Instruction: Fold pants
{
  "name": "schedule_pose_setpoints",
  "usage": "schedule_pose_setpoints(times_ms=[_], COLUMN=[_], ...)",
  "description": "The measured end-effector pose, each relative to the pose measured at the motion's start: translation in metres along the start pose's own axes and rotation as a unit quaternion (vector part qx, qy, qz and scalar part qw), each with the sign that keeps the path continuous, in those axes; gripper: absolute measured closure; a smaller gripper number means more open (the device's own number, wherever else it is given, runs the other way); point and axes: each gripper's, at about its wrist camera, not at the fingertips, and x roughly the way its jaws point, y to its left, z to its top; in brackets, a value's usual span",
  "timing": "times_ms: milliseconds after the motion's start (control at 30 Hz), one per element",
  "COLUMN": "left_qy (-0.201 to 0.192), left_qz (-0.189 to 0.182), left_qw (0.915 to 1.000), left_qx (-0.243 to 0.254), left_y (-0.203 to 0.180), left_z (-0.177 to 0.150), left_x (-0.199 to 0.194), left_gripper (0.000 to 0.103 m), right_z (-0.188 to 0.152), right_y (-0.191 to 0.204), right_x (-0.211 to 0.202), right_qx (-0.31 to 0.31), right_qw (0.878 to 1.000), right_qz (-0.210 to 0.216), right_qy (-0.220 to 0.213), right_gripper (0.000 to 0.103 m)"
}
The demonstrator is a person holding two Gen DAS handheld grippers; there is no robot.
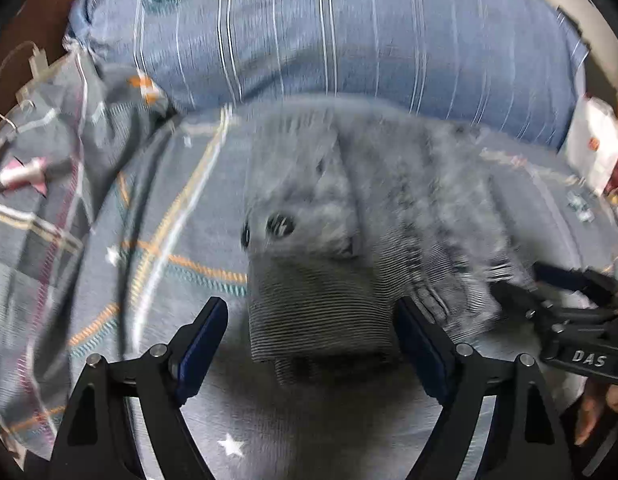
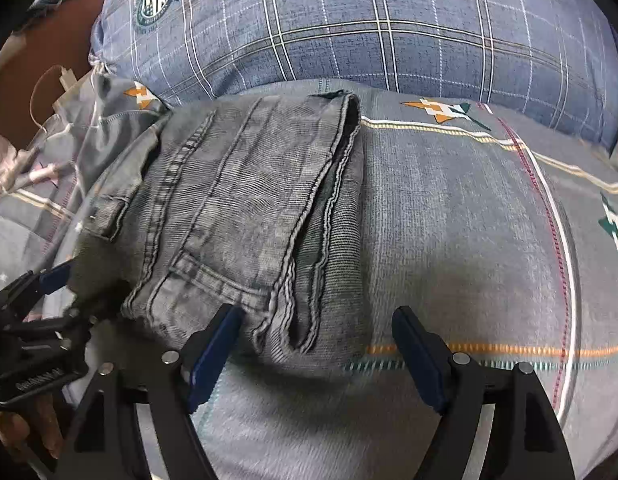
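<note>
Grey pants (image 2: 245, 216) folded into a compact stack on the bed (image 2: 469, 240), close to the pillow (image 2: 369, 32) at its far edge. Left gripper (image 1: 309, 344) spread wide around the near waistband end, right gripper (image 2: 317, 356) equally spread over the stack's near corner, gripping nothing. Likely poised so to tidy or take up the edges for a last fold.

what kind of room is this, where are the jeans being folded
Most likely a bedroom, with the work done on a bed. The folded grey jeans lie on a patterned bedsheet, a big plaid pillow sits just behind them, and a rumpled quilt is bunched to the left.
</note>
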Motion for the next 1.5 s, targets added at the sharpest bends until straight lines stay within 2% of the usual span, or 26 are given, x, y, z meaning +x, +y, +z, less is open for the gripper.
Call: schedule_pose_setpoints(times_ms=[100, 233, 367, 500, 667, 700, 733, 767, 800, 867, 933, 1000, 1067, 1133, 1233, 1300, 1333, 1367, 1400, 1433, 1500], left_qy=[-0.047, -0.057, -0.032, -0.024, 0.008, 0.013, 0.018, 0.019, 0.009, -0.029, -0.062, -0.064, -0.043, -0.015, -0.021, -0.026, -0.026, -0.024, -0.023, -0.022, -0.023], left_qz=[-0.011, -0.010, -0.005, 0.002, 0.011, 0.007, 0.004, -0.002, -0.013, -0.025, -0.022, -0.014, -0.006, -0.009, -0.006, -0.004, -0.006, -0.011, -0.018, -0.021, -0.029], left_qw=[0.9988, 0.9983, 0.9995, 0.9997, 0.9999, 0.9999, 0.9998, 0.9997, 0.9997, 0.9989, 0.9967, 0.9956, 0.9968, 0.9983, 0.9991, 0.9995, 0.9995, 0.9994, 0.9993, 0.9993, 0.9989], left_qx=[0.009, 0.004, -0.004, -0.005, -0.006, -0.008, -0.009, -0.011, -0.016, -0.027, -0.049, -0.067, -0.068, -0.055, -0.035, -0.020, -0.020, -0.021, -0.024, -0.024, -0.028], left_y=[-0.004, -0.012, -0.016, -0.014, -0.009, -0.008, -0.006, -0.005, -0.002, 0.006, 0.018, 0.028, 0.032, 0.030, 0.023, 0.019, 0.022, 0.023, 0.023, 0.023, 0.026], left_z=[0.002, -0.009, -0.018, -0.024, -0.030, -0.031, -0.032, -0.033, -0.033, -0.031, -0.025, -0.018, -0.012, -0.008, -0.007, -0.007, -0.006, -0.006, -0.008, -0.007, -0.007], left_x=[-0.031, -0.042, -0.033, -0.028, -0.009, -0.004, -0.002, -0.002, -0.007, -0.022, -0.031, -0.024, -0.008, 0.013, 0.018, 0.020, 0.021, 0.022, 0.021, 0.022, 0.022], left_gripper=[0.017, 0.017, 0.017, 0.017, 0.017, 0.017, 0.017, 0.017, 0.017, 0.017, 0.017, 0.017, 0.017, 0.016, 0.016, 0.016, 0.015, 0.015, 0.015, 0.015, 0.015], right_z=[-0.004, -0.021, -0.026, -0.022, -0.017, -0.017, -0.017, -0.019, -0.019, -0.012, 0.003, 0.029, 0.052, 0.080, 0.111, 0.119, 0.120, 0.115, 0.109, 0.105, 0.102], right_y=[-0.004, -0.008, -0.001, 0.000, 0.003, 0.002, 0.002, 0.001, -0.001, -0.004, -0.004, 0.001, 0.009, 0.020, 0.030, 0.034, 0.030, 0.022, 0.014, 0.007, 0.006], right_x=[-0.026, -0.047, -0.045, -0.041, -0.021, -0.013, 0.004, 0.015, 0.019, 0.009, -0.007, -0.025, -0.027, -0.017, 0.017, 0.046, 0.072, 0.096, 0.109, 0.108, 0.096], right_qx=[0.008, 0.023, 0.013, 0.011, 0.008, 0.005, -0.002, -0.005, -0.003, 0.002, 0.003, 0.002, -0.009, -0.022, -0.032, -0.045, -0.055, -0.046, -0.025, 0.000, -0.006], right_qw=[0.999, 0.996, 0.997, 0.997, 0.998, 0.998, 1.000, 1.000, 1.000, 1.000, 0.999, 0.998, 0.998, 0.997, 0.997, 0.995, 0.992, 0.991, 0.992, 0.995, 0.995], right_qz=[0.004, 0.017, 0.019, 0.015, 0.006, 0.001, -0.018, -0.029, -0.020, -0.019, -0.032, -0.032, -0.033, -0.038, -0.049, -0.081, -0.117, -0.117, -0.096, -0.080, -0.081], right_qy=[-0.047, -0.089, -0.079, -0.077, -0.066, -0.055, -0.022, 0.006, 0.016, 0.007, -0.015, -0.046, -0.057, -0.061, -0.046, -0.029, 0.006, 0.049, 0.076, 0.065, 0.050], right_gripper=[0.021, 0.020, 0.020, 0.020, 0.019, 0.016, 0.012, 0.012, 0.012, 0.012, 0.012, 0.012, 0.012, 0.012, 0.012, 0.012, 0.012, 0.010, 0.004, 0.003, 0.003])
